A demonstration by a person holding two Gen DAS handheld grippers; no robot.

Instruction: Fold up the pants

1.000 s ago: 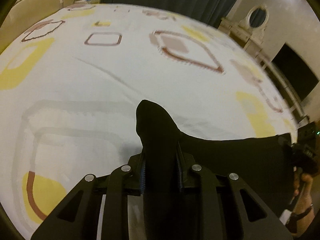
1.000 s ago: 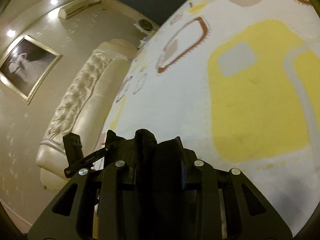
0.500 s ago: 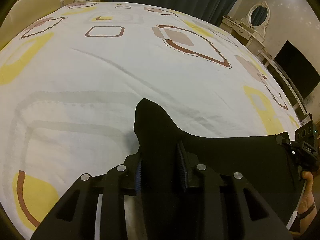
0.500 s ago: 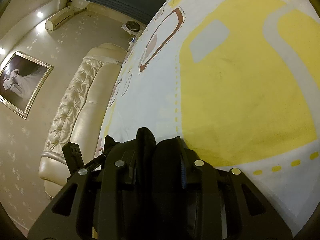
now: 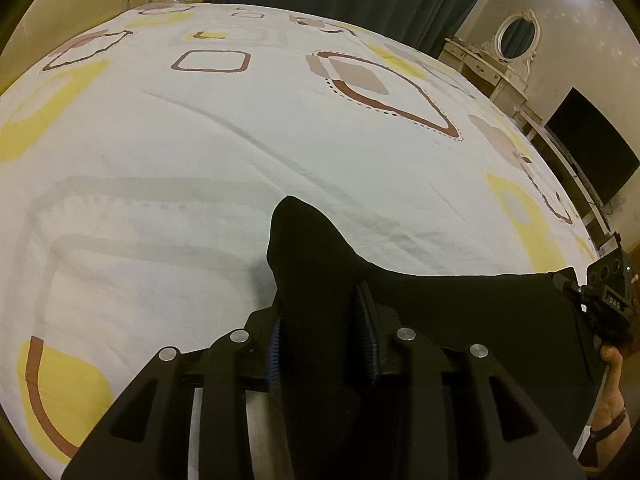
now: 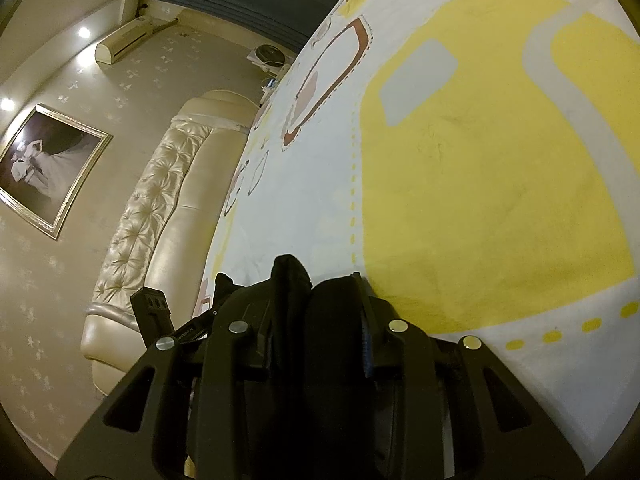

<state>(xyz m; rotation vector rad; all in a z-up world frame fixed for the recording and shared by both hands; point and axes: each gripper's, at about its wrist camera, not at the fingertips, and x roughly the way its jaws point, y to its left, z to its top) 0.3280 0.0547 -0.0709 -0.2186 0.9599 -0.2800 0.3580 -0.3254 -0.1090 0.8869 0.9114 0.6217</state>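
The black pants hang stretched between my two grippers above the bed. My left gripper is shut on one corner of the fabric, which sticks up past the fingers. The other gripper shows at the right edge of the left wrist view, holding the far corner. In the right wrist view my right gripper is shut on a bunch of the black pants, and the left gripper shows at the lower left. The rest of the pants is hidden below the grippers.
The bed sheet is white with yellow, brown and grey shapes and has a few creases. A padded cream headboard runs along one side. A dressing table with an oval mirror and a dark screen stand beyond the bed.
Both grippers have moved a little over the bed with the pants still held taut. In the right wrist view the yellow patch of the sheet has shifted and grown.
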